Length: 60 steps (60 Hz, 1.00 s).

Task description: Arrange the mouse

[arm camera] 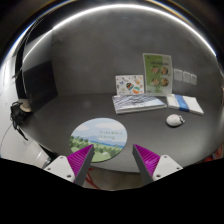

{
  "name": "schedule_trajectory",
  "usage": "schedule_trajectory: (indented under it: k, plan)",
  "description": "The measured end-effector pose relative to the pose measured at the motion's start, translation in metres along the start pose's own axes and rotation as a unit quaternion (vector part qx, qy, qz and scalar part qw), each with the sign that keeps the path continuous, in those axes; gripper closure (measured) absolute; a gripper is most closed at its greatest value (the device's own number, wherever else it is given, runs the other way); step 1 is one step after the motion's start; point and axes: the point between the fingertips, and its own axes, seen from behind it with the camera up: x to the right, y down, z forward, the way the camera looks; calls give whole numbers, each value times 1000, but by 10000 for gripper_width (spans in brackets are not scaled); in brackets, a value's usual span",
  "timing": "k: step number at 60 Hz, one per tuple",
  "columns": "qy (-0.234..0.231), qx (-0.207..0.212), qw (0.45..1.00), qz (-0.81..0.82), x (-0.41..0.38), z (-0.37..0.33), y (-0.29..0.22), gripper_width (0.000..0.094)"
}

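A small pale computer mouse [175,120] lies on the dark table [60,115], well beyond my fingers and to their right. A round mouse mat [103,137] with a landscape print lies just ahead of my fingers, its near edge between them. My gripper [113,158] is open and empty, its magenta pads spread wide above the table's near edge.
Papers and booklets [140,101] lie behind the mouse, with a green poster [156,74] standing upright and a flat blue-white stack [186,103] beside them. A black cable and object [20,110] sit at the far left. A wall stands behind the table.
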Motion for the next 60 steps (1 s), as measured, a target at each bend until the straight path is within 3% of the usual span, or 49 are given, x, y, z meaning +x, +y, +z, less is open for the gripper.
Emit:
schedule_trajectory:
  k: [22,39,51,60]
  plan:
    - [96,-25,995,1,150,30,-4,101]
    - [72,-51,996,13,254,106,-17,127]
    - [28,-61,998,18,263,147,-45,111]
    - [35,-66,997,1,266,181,-64,110]
